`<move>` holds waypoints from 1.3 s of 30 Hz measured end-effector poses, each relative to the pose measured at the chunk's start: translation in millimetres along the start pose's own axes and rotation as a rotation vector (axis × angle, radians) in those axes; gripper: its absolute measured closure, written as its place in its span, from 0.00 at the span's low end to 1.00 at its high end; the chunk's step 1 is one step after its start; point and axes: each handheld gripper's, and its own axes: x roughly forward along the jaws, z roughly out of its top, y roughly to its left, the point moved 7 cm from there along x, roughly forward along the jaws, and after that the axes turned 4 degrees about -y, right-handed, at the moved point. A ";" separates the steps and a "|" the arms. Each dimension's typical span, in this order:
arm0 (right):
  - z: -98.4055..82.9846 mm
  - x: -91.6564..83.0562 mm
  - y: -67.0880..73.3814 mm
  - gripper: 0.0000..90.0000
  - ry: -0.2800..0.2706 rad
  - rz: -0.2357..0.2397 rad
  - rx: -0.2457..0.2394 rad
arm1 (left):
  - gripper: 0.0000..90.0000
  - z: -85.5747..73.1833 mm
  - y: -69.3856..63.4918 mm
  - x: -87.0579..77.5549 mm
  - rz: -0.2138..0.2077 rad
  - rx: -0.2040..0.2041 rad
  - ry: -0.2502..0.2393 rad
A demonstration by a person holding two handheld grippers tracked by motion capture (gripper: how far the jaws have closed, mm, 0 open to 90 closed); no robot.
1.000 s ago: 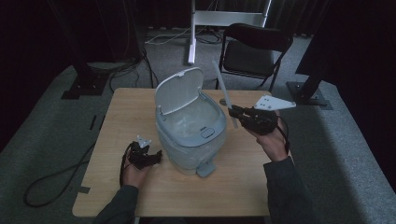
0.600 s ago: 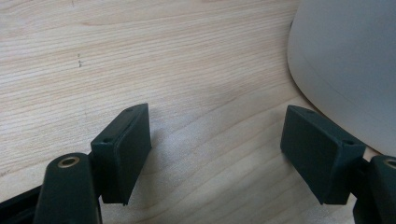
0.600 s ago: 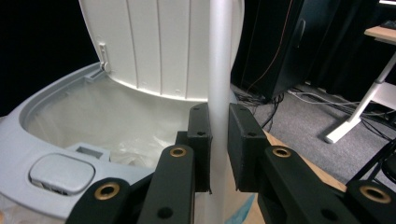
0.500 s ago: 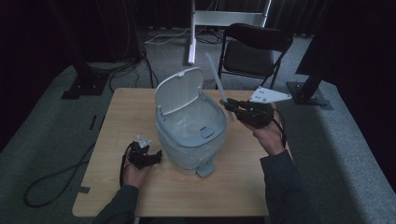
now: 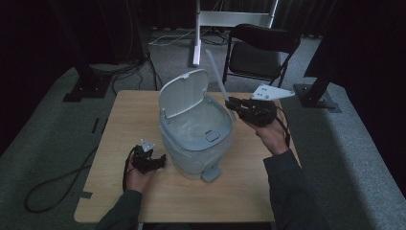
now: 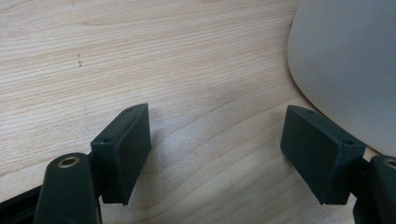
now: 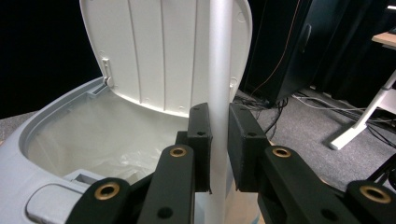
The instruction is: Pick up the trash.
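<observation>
- In the right gripper view the white rod (image 7: 219, 93) runs off the top and the bottom edge, so neither end can be seen there; in the high view its upper end (image 5: 214, 72) slants up and back past the bin's lid, and its lower end is hidden behind the right gripper (image 5: 233, 104).
- The bin's base (image 5: 194, 165) is partly covered by the left gripper (image 5: 162, 158) and the person's left hand (image 5: 136, 175); the left gripper view catches just a curved pale wall (image 6: 345, 65) at the right edge.
- The pale grey bin (image 5: 196, 134) stands mid-table (image 5: 239, 196) with its lid (image 5: 184, 93) tipped up and a clear liner (image 7: 107, 140) inside; a foot pedal (image 5: 211, 173) juts from its front.
- The right gripper (image 7: 219, 140) is clamped on the white rod, at the bin's right rim.
- The left gripper (image 6: 215, 144) has its jaws wide apart with nothing between them, low over the wood, just beside the bin's left side.
</observation>
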 end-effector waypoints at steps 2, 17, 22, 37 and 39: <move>1.7 1.5 0.0 0.88 -0.003 0.001 0.002 | 0.27 0.0 0.0 0.0 0.000 0.000 0.000; 12.9 20.4 9.1 0.88 -0.020 0.035 0.010 | 0.27 0.0 0.0 0.0 0.000 0.000 0.000; 12.3 28.8 10.1 0.88 -0.010 0.043 0.015 | 0.27 0.0 0.0 0.0 0.000 0.000 0.000; 10.3 53.6 22.2 0.83 0.034 0.076 0.004 | 0.27 0.0 0.0 0.0 0.000 0.000 0.000; 9.0 54.7 22.5 0.80 0.042 0.077 0.003 | 0.27 0.0 0.0 0.0 0.000 -0.001 0.000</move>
